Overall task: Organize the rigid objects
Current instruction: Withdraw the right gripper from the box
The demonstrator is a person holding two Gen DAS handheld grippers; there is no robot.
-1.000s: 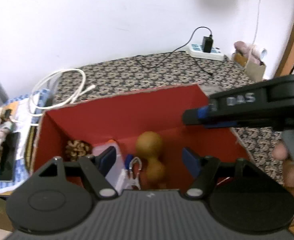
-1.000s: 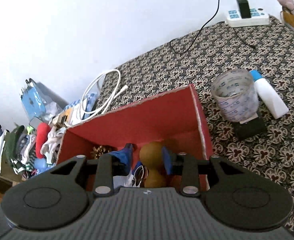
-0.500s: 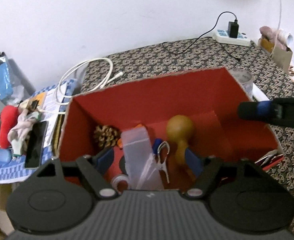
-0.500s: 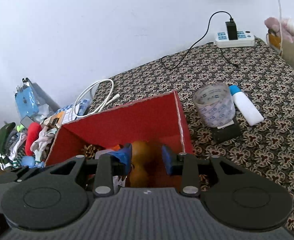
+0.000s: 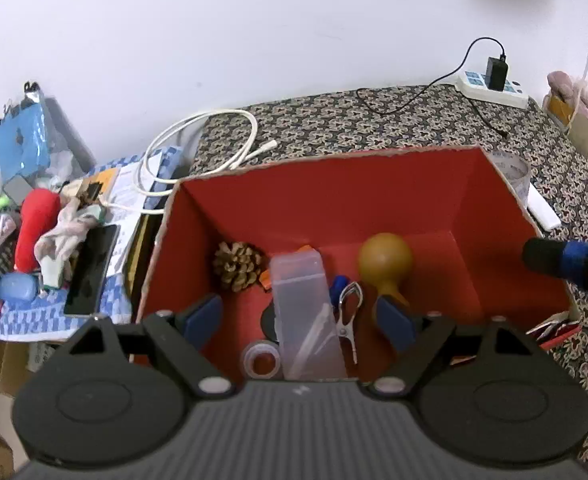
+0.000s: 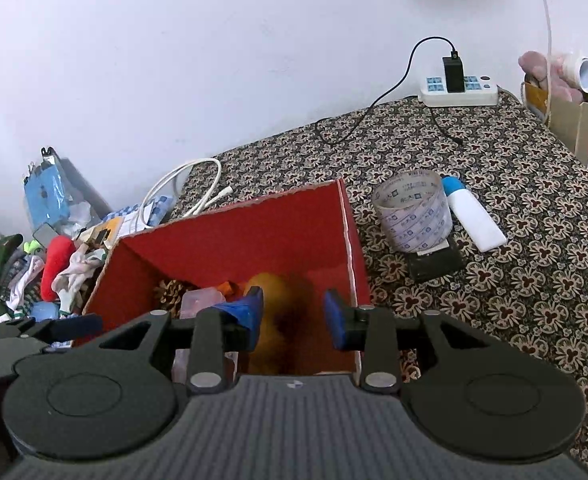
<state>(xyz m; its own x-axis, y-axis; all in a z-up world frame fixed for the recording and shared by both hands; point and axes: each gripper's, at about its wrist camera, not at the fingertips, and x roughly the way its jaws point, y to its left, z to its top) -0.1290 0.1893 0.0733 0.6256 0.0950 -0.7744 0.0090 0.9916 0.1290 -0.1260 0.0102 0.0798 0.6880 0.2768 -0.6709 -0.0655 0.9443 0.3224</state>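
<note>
A red cardboard box (image 5: 334,200) lies open below my left gripper (image 5: 298,316). Its jaws are opening wide and nothing is between them. In the box are a pine cone (image 5: 238,266), a clear plastic case (image 5: 306,312), a brown gourd (image 5: 386,260), a metal clip (image 5: 348,308) and a small tape roll (image 5: 262,360). My right gripper (image 6: 294,312) hovers over the box's (image 6: 234,240) right side with a narrow gap between its pads, holding nothing. The gourd (image 6: 282,320) shows blurred beneath it. On the cloth to the right of the box stand a big tape roll (image 6: 412,216) and a white bottle (image 6: 474,220).
A black block (image 6: 434,264) sits under the big tape roll. A power strip (image 6: 458,90) with a plugged charger lies at the far wall. Left of the box are a white cable (image 5: 202,140), a phone (image 5: 92,276) and a heap of cloth and toys.
The left gripper's jaws have spread wider and its view has tipped down, showing more of the box floor. The right gripper has drawn off to the right, away from the gourd.
</note>
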